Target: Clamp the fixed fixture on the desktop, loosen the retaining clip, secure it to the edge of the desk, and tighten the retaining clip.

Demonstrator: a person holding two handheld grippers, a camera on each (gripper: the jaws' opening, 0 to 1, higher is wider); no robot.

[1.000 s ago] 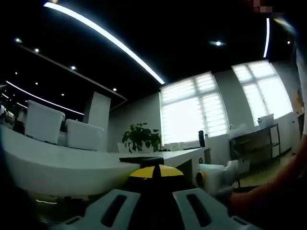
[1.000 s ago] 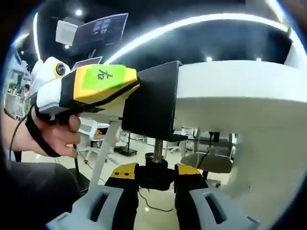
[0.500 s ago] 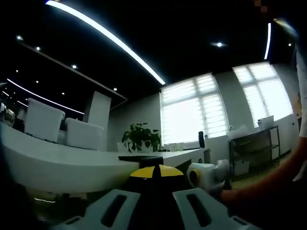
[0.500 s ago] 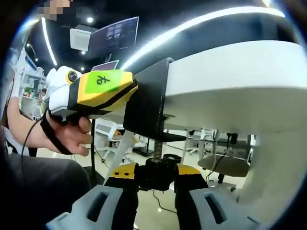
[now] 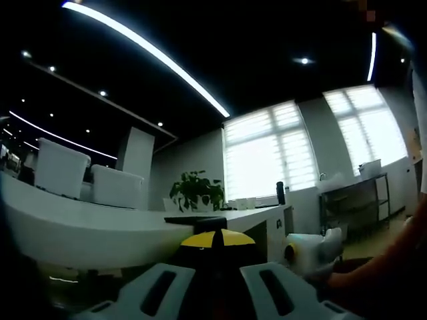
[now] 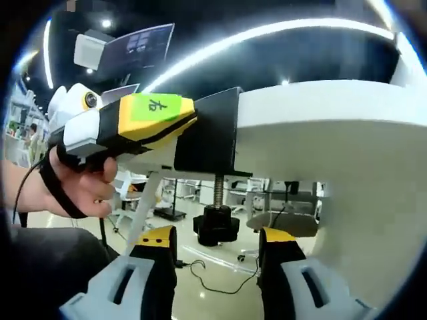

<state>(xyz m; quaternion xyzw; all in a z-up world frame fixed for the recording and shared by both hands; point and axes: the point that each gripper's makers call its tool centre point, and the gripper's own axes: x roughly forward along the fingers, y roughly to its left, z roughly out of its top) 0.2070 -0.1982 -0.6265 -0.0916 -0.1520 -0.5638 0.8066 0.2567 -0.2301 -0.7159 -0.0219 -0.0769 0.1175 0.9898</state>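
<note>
In the left gripper view, the left gripper point(image 5: 215, 248) looked along the top of the white desk point(image 5: 80, 230). Its yellow tips were pinched on the black fixture point(image 5: 197, 221), which sat on the desk's near edge. Beyond the fixture, farther along the desk, stood a potted plant point(image 5: 195, 191) and two white bins point(image 5: 83, 179). The right gripper point(image 5: 310, 248) came in just right of the fixture and lower than the desktop, with the person's arm behind it.

In the right gripper view, the camera looked up from under the desk point(image 6: 333, 143). The fixture point(image 6: 212, 133) wrapped the desk's edge, its threaded screw hanging down below the desk and ending in a black round knob point(image 6: 217, 225). The right gripper point(image 6: 217, 240) stood spread, its yellow-tipped jaws either side of the knob and apart from it. The left gripper point(image 6: 143, 120), held by a hand point(image 6: 79, 188), gripped the fixture's upper part at the desk's edge.
</note>
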